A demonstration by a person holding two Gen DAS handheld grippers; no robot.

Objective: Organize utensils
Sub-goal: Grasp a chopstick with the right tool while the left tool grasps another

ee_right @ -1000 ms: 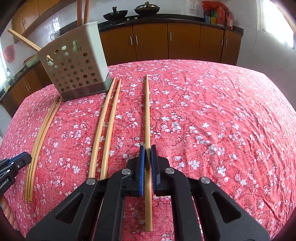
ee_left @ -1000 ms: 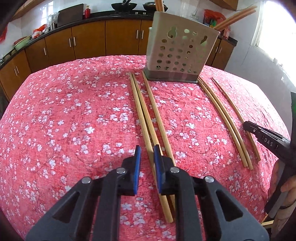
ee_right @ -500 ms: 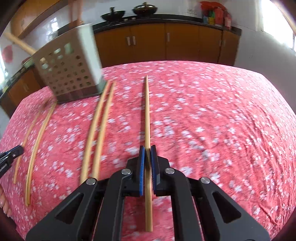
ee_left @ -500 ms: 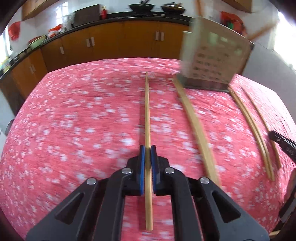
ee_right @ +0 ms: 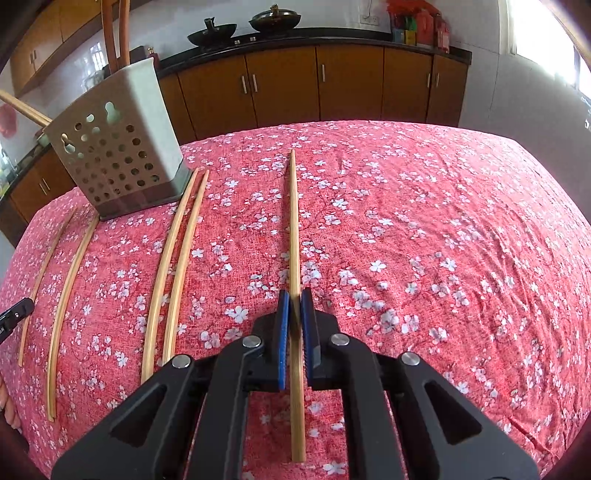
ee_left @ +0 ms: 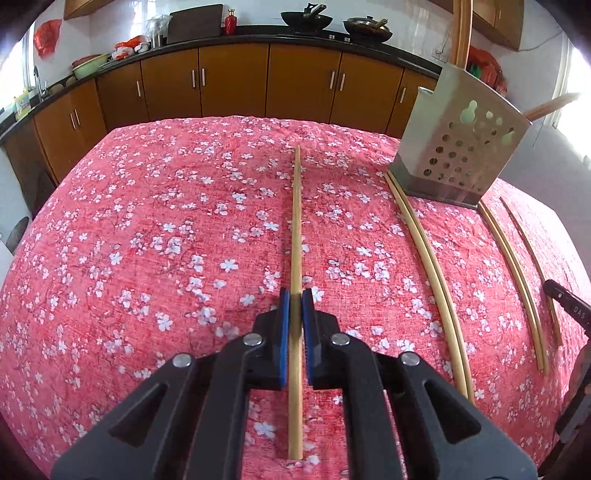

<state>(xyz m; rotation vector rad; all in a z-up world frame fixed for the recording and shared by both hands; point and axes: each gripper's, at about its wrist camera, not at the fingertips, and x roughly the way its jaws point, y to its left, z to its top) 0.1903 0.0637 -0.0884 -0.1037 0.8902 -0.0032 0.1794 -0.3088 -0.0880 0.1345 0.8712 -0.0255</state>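
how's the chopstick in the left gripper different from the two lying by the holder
The held chopstick is single and clamped in the left gripper; the pair lies loose on the cloth. The pair's far ends reach the holder; the held chopstick ends clear of it. Both are pale wood.

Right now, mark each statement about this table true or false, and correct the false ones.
1. The left gripper is shut on a chopstick. True.
2. The right gripper is open and empty. False: it is shut on a second chopstick.
3. The perforated holder lies on its side. False: it stands on its base on the cloth.
4. Sticks already rise out of the holder. True.
5. The tablecloth is plain blue. False: it is red with white flowers.
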